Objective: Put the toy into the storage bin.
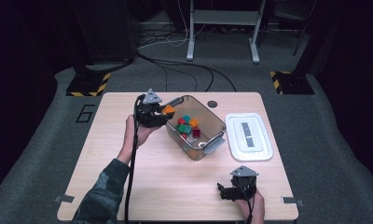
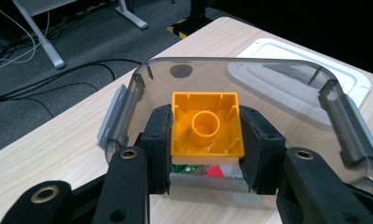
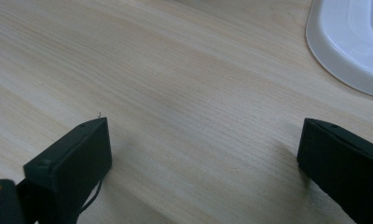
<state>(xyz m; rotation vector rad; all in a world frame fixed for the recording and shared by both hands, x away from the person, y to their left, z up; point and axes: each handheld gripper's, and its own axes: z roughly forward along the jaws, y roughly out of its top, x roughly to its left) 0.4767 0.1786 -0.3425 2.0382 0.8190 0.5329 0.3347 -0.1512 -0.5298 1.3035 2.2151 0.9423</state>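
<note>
Left gripper (image 1: 162, 112) clamps one orange block (image 2: 207, 125) over the left rim of the clear bin (image 1: 216, 122), while right gripper (image 1: 227, 192), jaws wide and empty, rests well nearer the person beside one white lid (image 1: 264, 151).

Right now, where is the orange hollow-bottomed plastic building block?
The orange plastic block is clamped between the left gripper's jaws, held over the near-left rim of the clear plastic bin, left of centre in the high view.

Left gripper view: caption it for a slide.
Left gripper shut on orange plastic building block, held over clear plastic bin.
</note>
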